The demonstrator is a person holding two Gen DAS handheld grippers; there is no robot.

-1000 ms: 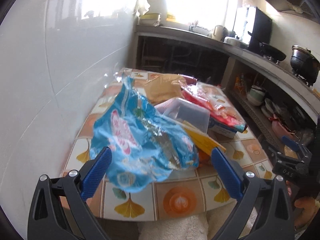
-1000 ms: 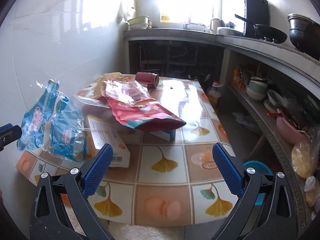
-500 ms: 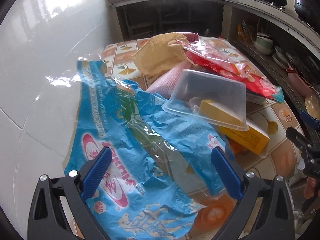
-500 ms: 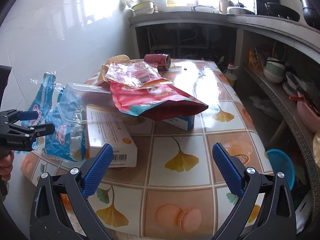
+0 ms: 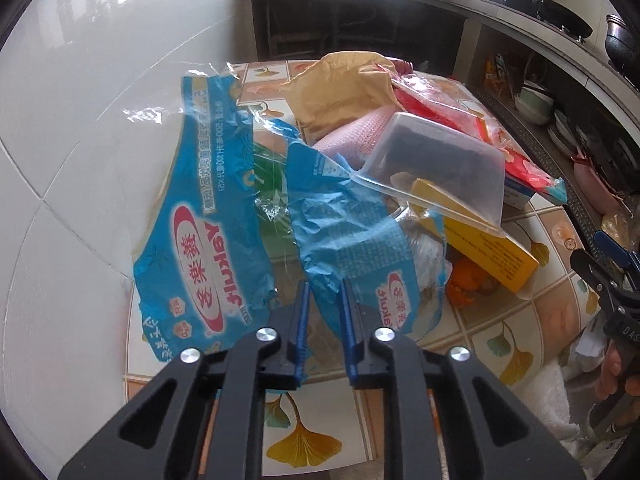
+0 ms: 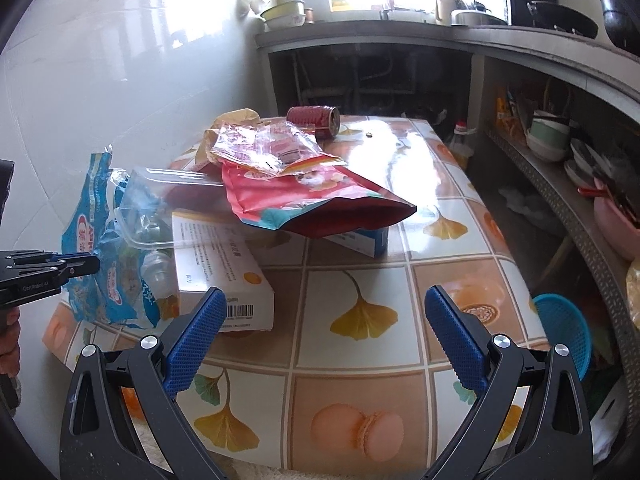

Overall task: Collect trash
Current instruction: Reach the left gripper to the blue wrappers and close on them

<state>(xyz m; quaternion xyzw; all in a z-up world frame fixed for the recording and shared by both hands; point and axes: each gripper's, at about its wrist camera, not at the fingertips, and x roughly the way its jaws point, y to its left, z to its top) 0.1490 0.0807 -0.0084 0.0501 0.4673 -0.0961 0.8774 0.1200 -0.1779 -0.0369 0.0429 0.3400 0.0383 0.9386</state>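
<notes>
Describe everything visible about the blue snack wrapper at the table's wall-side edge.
The blue snack wrapper is thin printed plastic film, torn open and crumpled, with a red-and-white oval logo and clear patches. It sprawls over the tiled table against the white wall; its far part lies under a clear plastic container. The left hand-held gripper is closing on a ragged fold at its near edge.

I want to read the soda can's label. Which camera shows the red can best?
The right wrist view: the red can lies on its side at the table's far end, unobstructed. The left wrist view shows only a red sliver behind the brown paper bag.
</notes>
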